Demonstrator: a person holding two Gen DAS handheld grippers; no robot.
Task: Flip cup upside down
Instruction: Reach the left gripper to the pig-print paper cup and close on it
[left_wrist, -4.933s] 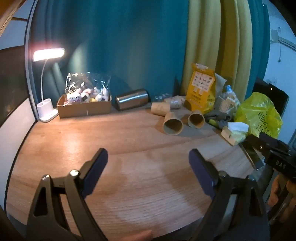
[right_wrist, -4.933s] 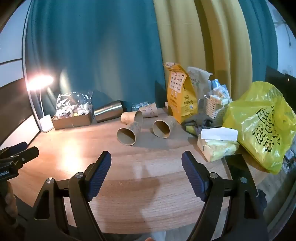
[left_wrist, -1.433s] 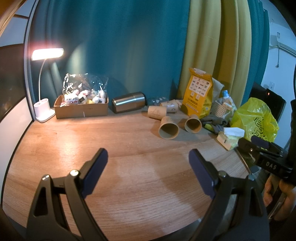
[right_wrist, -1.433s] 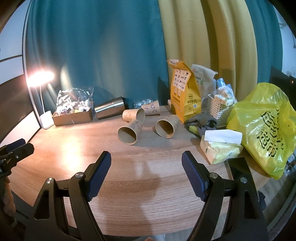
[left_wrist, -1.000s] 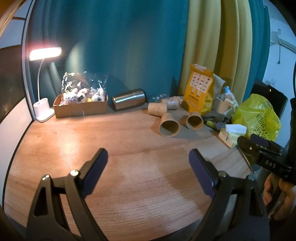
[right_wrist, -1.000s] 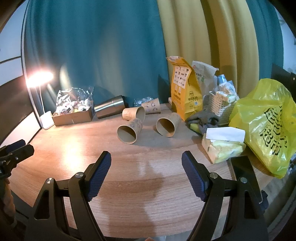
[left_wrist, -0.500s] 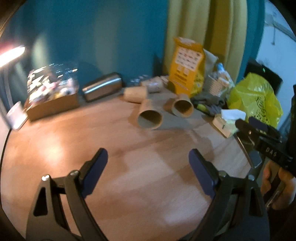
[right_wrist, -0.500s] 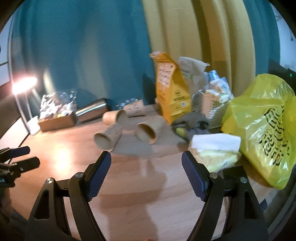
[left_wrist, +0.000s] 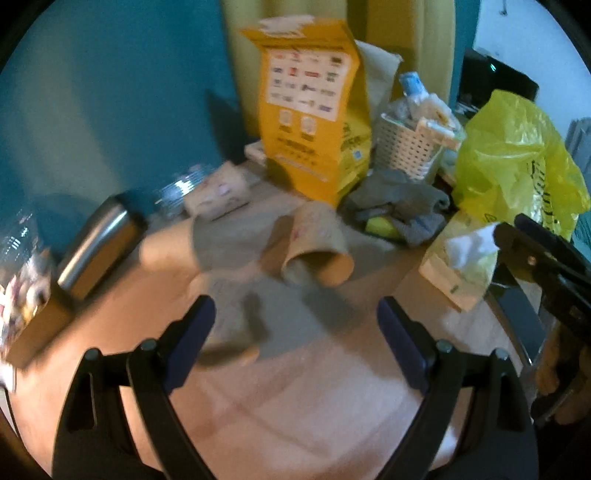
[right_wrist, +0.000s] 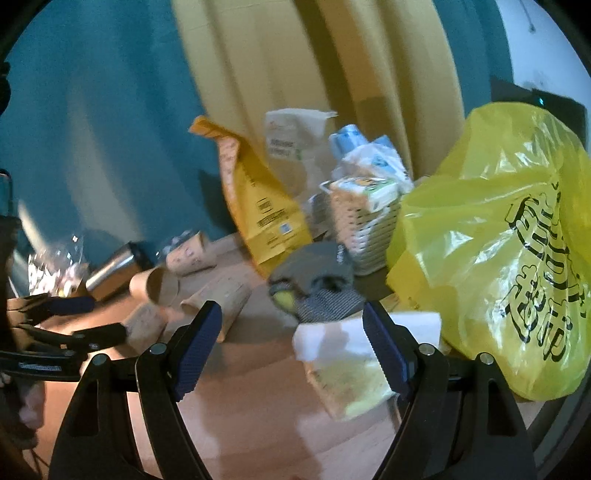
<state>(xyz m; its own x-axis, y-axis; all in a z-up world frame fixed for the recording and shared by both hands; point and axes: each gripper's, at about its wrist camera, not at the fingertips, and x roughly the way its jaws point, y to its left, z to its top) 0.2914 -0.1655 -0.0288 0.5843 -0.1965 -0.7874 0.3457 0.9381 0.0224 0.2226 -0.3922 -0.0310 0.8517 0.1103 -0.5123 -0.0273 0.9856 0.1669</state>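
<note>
Several brown paper cups lie on their sides on the wooden table. One cup lies just ahead of my open, empty left gripper, its mouth toward me. A second cup lies further back by the curtain. In the right wrist view the cups lie at the left, beside the left gripper. My right gripper is open and empty, above a tissue pack. The frames are blurred.
A yellow paper bag, a white basket, grey gloves and a yellow plastic bag crowd the table's right side. A steel tumbler lies at the left. The right gripper shows at the left wrist view's right edge.
Both grippers have moved forward and swung to the right toward the cups. The cups now look much larger and closer. Both grippers stay open.
</note>
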